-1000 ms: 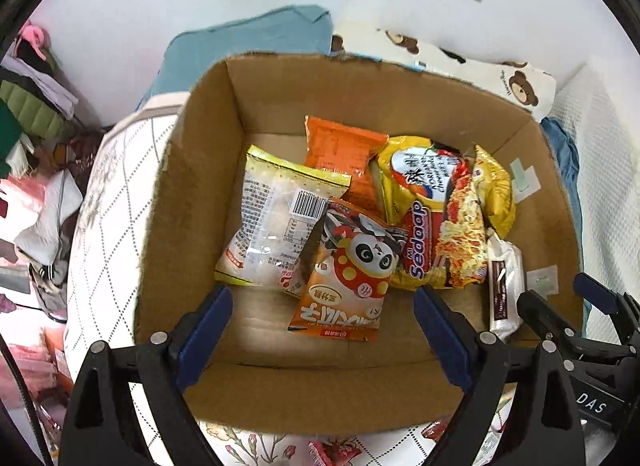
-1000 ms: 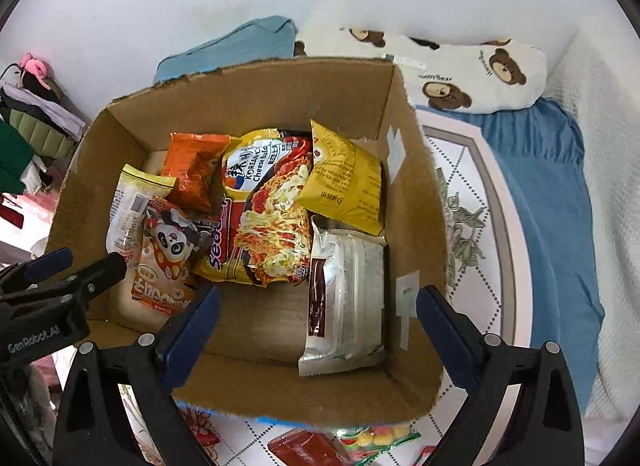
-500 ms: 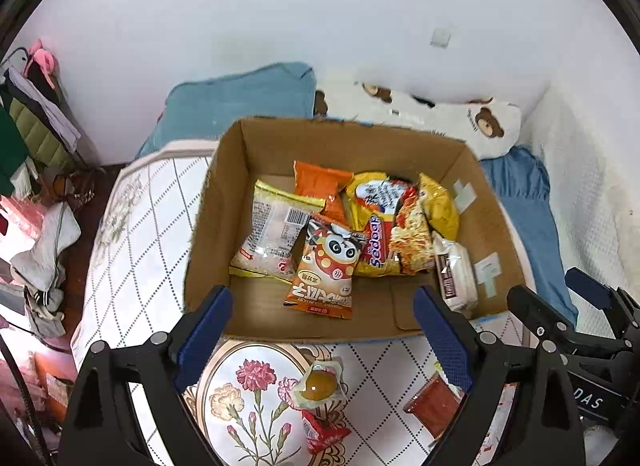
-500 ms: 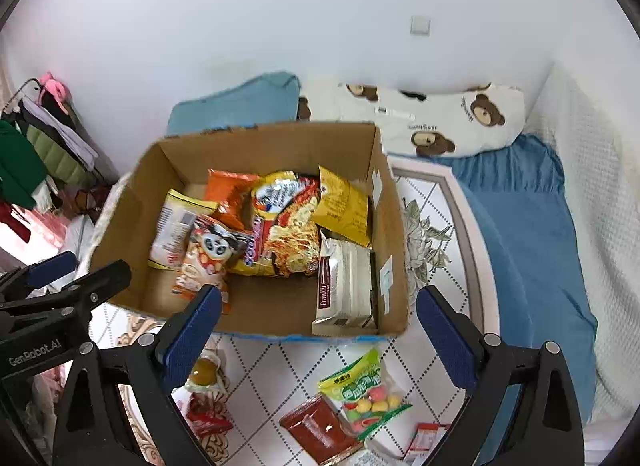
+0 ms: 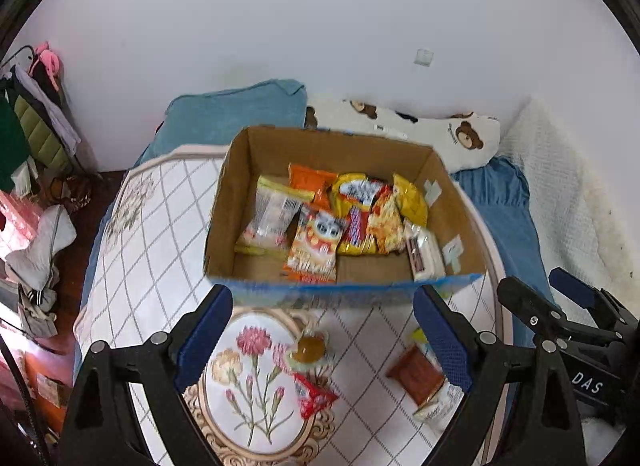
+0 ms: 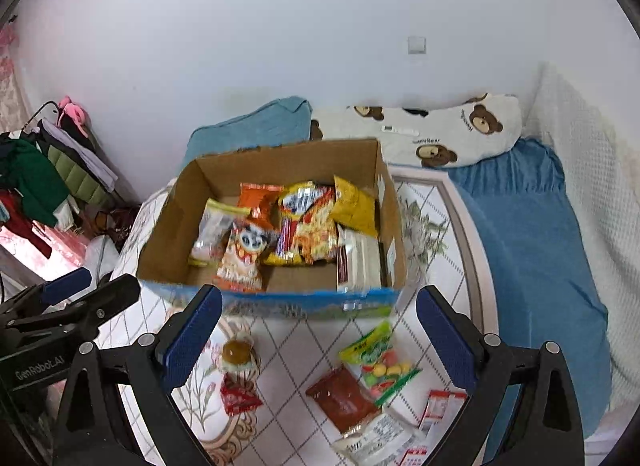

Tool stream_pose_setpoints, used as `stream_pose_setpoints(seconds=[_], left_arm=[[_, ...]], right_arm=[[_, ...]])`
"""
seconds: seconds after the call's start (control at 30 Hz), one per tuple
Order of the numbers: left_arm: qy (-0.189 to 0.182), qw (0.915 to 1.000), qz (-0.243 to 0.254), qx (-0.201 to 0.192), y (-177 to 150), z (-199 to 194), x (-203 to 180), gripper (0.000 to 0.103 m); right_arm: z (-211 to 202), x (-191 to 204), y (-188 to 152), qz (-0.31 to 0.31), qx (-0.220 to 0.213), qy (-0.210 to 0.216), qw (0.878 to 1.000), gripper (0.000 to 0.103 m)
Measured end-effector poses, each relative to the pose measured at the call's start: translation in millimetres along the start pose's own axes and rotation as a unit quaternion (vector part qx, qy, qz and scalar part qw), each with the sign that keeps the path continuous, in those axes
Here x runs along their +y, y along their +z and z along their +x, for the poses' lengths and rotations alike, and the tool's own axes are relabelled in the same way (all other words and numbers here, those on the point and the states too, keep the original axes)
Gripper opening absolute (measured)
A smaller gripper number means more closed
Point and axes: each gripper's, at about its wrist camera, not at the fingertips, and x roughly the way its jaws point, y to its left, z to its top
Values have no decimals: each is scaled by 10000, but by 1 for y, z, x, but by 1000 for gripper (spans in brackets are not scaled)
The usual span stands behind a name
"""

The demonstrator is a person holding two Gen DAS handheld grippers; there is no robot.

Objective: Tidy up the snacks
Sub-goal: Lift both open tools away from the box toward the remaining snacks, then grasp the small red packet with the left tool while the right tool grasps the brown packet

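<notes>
A cardboard box [image 5: 440, 169] [image 6: 168, 225] stands on a quilted blanket and holds several snack packs, among them a panda bag [image 5: 316, 244] [image 6: 242, 256] and a yellow noodle pack [image 5: 360, 217]. Loose snacks lie on the blanket in front of it: a round brown sweet [image 5: 310, 350] [image 6: 236, 352], a small red packet [image 5: 314, 396] [image 6: 236, 400], a dark red sachet [image 5: 416, 374] [image 6: 340, 396] and a green candy bag [image 6: 376, 362]. My left gripper [image 5: 322, 340] and right gripper [image 6: 318, 340] hang open and empty above these, short of the box.
The patterned blanket [image 5: 152, 225] covers a bed with a blue sheet [image 6: 532, 250], a teal pillow [image 5: 236, 113] and a bear-print pillow [image 6: 448, 129] at the wall. Clothes [image 6: 36, 181] pile up at the left. More small packets [image 6: 436, 406] lie at the lower right.
Both grippers have pulled back and up from over the box. The box now looks smaller and farther, and the loose snacks on the blanket have come into view.
</notes>
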Motion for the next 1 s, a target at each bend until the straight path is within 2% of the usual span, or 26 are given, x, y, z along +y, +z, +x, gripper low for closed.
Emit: stream_pose_setpoints(seconds=[0.13, 0.27, 0.3, 0.33, 0.37, 0.43, 0.57, 0.63, 0.7, 0.77, 0.83, 0.87, 0.9, 1.0], left_arm=[[145, 9990, 22, 414, -26, 21, 7, 93], [267, 9930, 27, 1147, -64, 66, 17, 93], [271, 9906, 14, 1342, -72, 78, 19, 93], [272, 9865, -25, 1614, -83, 95, 21, 93], [275, 9838, -73, 1771, -91, 105, 22, 93], [221, 9767, -211, 2125, -108, 130, 24, 93], [99, 9654, -402, 2576, -127, 168, 24, 92], [67, 9623, -416, 2686, -133, 182, 22, 91], [75, 9624, -441, 2680, -135, 192, 20, 86], [105, 9647, -422, 2598, -134, 195, 18, 74], [139, 9662, -350, 2549, -131, 195, 16, 62], [115, 9667, -316, 2538, -127, 194, 16, 53], [118, 9670, -280, 2531, -125, 194, 16, 50], [66, 9666, -326, 2543, -122, 195, 21, 47]], right_arm=[[28, -9, -31, -39, 596, 27, 9982, 100], [74, -16, -69, -199, 1188, 33, 9927, 99], [88, -18, -79, -259, 1339, 27, 9906, 92], [99, -19, -86, -317, 1464, -52, 9887, 78], [113, -21, -95, -361, 1630, -55, 9860, 75], [131, -24, -108, -403, 1821, -67, 9824, 74], [157, -21, -123, -780, 2042, -155, 9757, 76], [168, -18, -129, -975, 2217, -165, 9701, 78], [173, -15, -133, -977, 2344, -130, 9671, 75], [176, -15, -138, -655, 2551, -19, 9647, 70], [179, -19, -144, -18, 2806, 377, 9591, 70], [178, -19, -145, 129, 2826, 508, 9578, 70], [177, -19, -145, 163, 2790, 537, 9587, 70], [172, -16, -143, 155, 2626, 406, 9639, 70]])
